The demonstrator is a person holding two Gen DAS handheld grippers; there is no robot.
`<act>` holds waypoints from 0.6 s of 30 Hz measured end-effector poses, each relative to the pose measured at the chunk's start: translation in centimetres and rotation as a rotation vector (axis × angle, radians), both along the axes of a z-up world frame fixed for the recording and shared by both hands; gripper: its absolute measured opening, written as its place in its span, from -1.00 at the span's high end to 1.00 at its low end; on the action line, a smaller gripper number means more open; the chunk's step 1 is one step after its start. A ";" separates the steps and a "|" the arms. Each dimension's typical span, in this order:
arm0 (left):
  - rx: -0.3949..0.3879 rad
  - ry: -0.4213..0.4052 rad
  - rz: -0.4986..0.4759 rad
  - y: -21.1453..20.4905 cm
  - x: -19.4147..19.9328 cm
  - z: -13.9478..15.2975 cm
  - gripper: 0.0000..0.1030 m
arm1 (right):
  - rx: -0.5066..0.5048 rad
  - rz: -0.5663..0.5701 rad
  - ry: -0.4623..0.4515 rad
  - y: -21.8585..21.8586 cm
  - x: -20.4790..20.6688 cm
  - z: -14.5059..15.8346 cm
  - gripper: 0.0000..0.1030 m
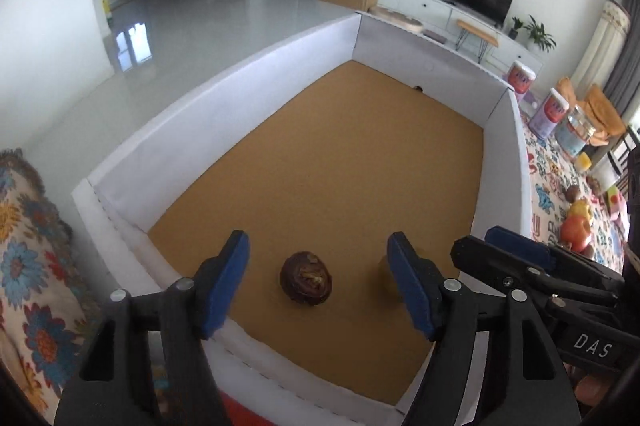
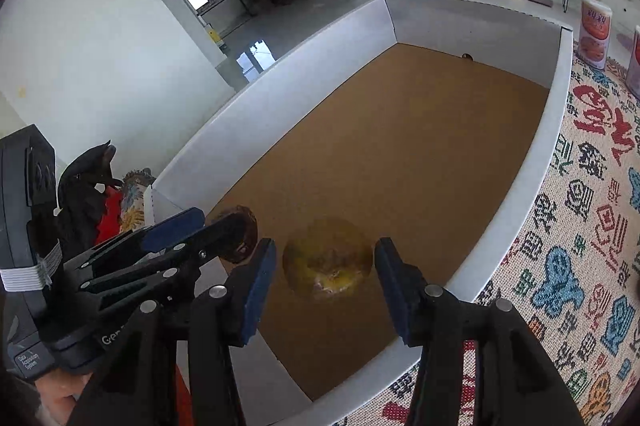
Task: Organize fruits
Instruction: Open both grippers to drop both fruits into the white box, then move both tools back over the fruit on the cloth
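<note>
left tongs, the black two-finger gripper with blue pads, stand open over the near end of the white-walled box with the brown cork-like floor; the dark brown round fruit with a split, pale-fleshed top sits on that floor between the pads with clear gaps on both sides, nothing gripped. risk one: it's round and loose, so any nudge from a pad as the hand pulls away could roll it along the floor or into its neighbour. just right of it, the yellow-green round fruit lies between the blue pads of the right black gripper; those pads stand off the skin on both sides as far as i can see, so i read the right tongs as open and empty too, though the fruit is blurred and whether it has fully settled on the floor i cannot tell. risk two: if it hasn't, it may bounce or roll toward the brown one, near it. risk three: the two grippers are crowded at the same corner, left fingers crossing the right wrist view, so a careless withdrawal could clash them. far right, outside the box wall on the patterned woven mat, more red and yellow fruits wait; reaching across for them could clip the wall and shift the box.
</note>
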State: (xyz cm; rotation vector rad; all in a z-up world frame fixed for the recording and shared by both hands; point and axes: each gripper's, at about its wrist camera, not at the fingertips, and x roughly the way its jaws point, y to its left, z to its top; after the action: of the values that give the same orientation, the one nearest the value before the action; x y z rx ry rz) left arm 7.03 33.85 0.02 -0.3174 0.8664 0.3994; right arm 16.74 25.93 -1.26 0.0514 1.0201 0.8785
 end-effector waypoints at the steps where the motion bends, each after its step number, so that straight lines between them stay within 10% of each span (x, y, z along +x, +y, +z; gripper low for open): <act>1: 0.006 -0.008 -0.002 -0.3 -0.2 0.2 -0.58 | 0.013 -0.020 0.004 -0.5 0.3 0.0 -0.19; 10: 0.016 -0.100 -0.243 -10.4 -0.5 2.2 -0.71 | 0.066 -0.187 -0.150 -15.9 -0.6 3.6 -0.49; 18: -0.035 -0.048 -0.564 -25.2 2.0 -3.4 -0.79 | -0.173 -0.489 -0.272 -37.0 -4.0 -1.0 -0.67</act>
State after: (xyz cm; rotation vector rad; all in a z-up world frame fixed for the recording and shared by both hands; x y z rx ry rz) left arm 9.06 8.66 -3.35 -0.1041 0.8763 -0.1467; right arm 12.69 -11.04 -2.28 0.0320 0.7753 0.3383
